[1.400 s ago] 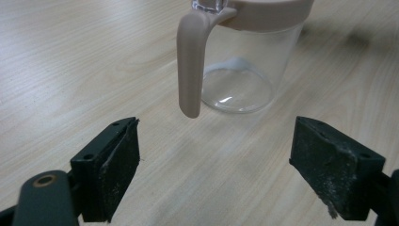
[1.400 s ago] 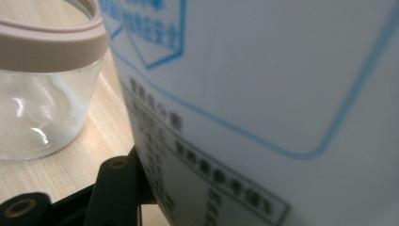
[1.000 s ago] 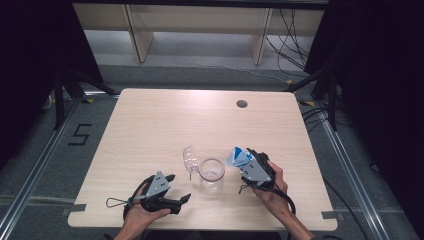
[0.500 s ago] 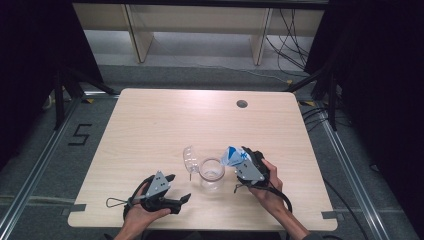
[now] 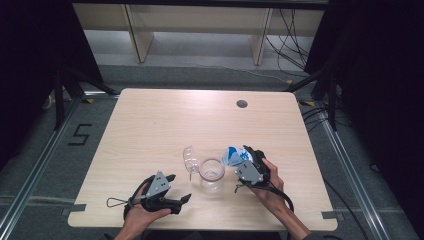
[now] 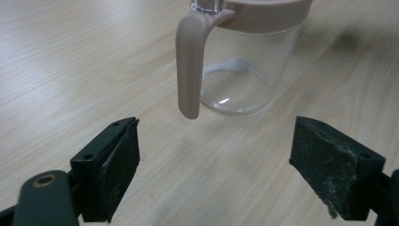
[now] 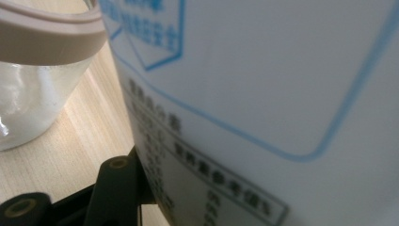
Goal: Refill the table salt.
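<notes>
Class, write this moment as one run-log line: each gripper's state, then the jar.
left gripper: open, empty, facing jar handle | right gripper: shut on white-and-blue pouch beside jar | clear jar: upright on table, lid flipped open

This looks like a lab set up for recording. Beyond the right gripper (image 5: 248, 162) stretches a bare wooden table (image 5: 165, 120) with a round cable hole (image 5: 242, 104). Black curtains (image 5: 380, 75) hang on both sides. Far behind the gripper, loose cables (image 5: 287, 47) trail over the grey floor. Left of the left gripper (image 5: 172, 192), the floor bears a taped 5 (image 5: 80, 134).
</notes>
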`<state>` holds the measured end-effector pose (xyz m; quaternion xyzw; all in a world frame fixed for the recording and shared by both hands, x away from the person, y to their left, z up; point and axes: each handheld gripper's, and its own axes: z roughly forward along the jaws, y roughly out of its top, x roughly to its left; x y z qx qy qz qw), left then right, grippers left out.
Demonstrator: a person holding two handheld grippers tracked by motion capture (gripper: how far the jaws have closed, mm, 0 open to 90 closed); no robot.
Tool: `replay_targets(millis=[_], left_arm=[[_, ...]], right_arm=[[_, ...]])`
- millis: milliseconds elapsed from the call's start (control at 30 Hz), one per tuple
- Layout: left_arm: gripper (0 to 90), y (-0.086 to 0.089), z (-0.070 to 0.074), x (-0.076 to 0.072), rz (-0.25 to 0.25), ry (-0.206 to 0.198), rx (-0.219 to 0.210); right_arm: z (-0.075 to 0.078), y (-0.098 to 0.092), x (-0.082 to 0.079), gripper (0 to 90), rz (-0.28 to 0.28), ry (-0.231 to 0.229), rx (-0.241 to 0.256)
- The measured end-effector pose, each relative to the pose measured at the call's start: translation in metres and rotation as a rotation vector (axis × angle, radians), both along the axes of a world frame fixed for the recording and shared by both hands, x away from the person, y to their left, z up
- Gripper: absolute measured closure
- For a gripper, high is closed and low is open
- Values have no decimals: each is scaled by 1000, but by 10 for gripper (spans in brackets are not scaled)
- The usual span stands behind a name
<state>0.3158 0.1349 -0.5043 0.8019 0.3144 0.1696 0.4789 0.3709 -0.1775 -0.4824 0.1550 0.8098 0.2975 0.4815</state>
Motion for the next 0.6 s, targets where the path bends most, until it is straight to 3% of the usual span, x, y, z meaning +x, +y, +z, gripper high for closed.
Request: replay_targets(millis=[267, 300, 400, 433, 467, 600], left_arm=[[158, 0, 0, 0, 1, -1, -2], [158, 0, 0, 0, 1, 1, -2], [158, -1, 0, 1, -9, -3, -1], [158, -1, 0, 1, -7, -1, -1], [158, -1, 0, 1, -8, -2, -1], [158, -1, 0, 1, -6, 0, -3]], right_arm=[[0, 2, -1, 465, 8, -25, -32], [0, 2, -1, 465, 13, -8, -30], [0, 3, -2, 465, 8, -43, -47], [-1, 3, -1, 465, 19, -19, -40], [0, 3, -1, 465, 24, -45, -64], [-2, 5, -1, 465, 24, -38, -59]])
